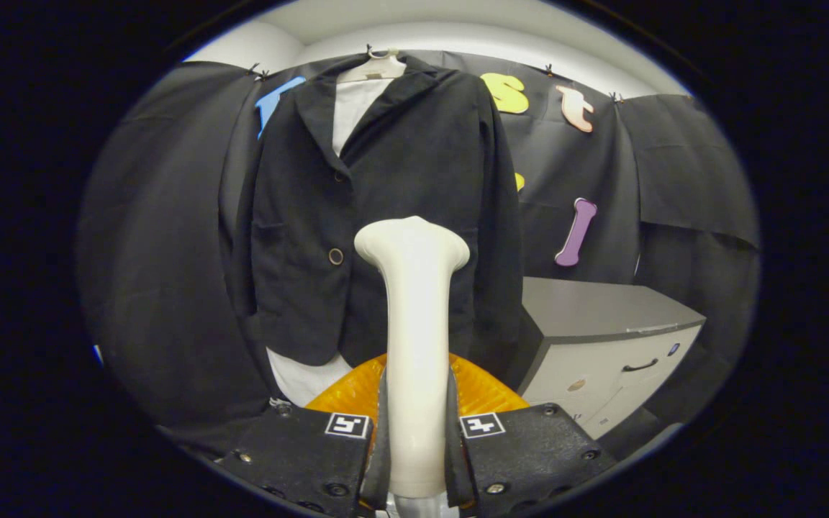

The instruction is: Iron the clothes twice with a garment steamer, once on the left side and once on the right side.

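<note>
The steamer (414, 345) stands upright between the fingers of the gripper (417, 446), which pinch its pale handle from both sides. Its flared head sits in front of the dark jacket (386, 208), seemingly close to the cloth, though contact is hard to judge. The jacket hangs on a hanger (375, 66) over a white shirt (352, 108). A grey cabinet (601, 345) stands beside it.

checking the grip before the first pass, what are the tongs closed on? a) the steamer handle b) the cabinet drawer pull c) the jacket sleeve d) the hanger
a: the tongs press on both sides of the pale steamer handle, which rises in front of the black jacket.
</note>
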A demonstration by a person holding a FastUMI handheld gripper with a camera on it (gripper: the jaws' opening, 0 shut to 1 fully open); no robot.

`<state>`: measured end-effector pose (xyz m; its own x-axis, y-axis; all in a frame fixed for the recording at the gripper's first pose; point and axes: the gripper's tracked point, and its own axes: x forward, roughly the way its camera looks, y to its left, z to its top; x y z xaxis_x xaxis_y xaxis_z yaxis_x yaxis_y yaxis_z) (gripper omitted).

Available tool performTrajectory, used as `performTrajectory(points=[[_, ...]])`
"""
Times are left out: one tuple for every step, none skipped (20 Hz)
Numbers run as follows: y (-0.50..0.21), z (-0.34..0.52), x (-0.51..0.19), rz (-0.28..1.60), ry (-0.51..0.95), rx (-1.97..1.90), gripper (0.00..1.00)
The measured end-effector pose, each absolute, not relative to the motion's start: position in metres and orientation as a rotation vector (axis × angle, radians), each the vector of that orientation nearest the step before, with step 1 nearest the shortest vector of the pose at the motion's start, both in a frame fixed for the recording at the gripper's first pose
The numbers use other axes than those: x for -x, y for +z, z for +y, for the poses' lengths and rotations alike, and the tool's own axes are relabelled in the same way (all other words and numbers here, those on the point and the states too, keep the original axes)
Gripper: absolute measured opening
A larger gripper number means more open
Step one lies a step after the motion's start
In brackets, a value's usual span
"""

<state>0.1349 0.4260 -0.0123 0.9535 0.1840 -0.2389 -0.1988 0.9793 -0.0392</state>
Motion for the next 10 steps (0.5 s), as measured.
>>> performTrajectory(points=[[-0.017, 0.426, -0.134, 0.246, 0.195, 0.066, 0.33], [-0.023, 0.426, -0.133, 0.257, 0.196, 0.069, 0.33], [-0.028, 0.426, -0.131, 0.269, 0.198, 0.069, 0.33], [-0.034, 0.424, -0.13, 0.283, 0.199, 0.07, 0.33], [-0.04, 0.423, -0.128, 0.3, 0.197, 0.067, 0.33], [-0.048, 0.421, -0.128, 0.317, 0.194, 0.062, 0.33], [-0.055, 0.419, -0.127, 0.336, 0.19, 0.058, 0.33], [-0.063, 0.417, -0.129, 0.351, 0.184, 0.057, 0.33], [-0.071, 0.415, -0.129, 0.366, 0.175, 0.06, 0.33], [-0.079, 0.413, -0.129, 0.383, 0.169, 0.055, 0.33]])
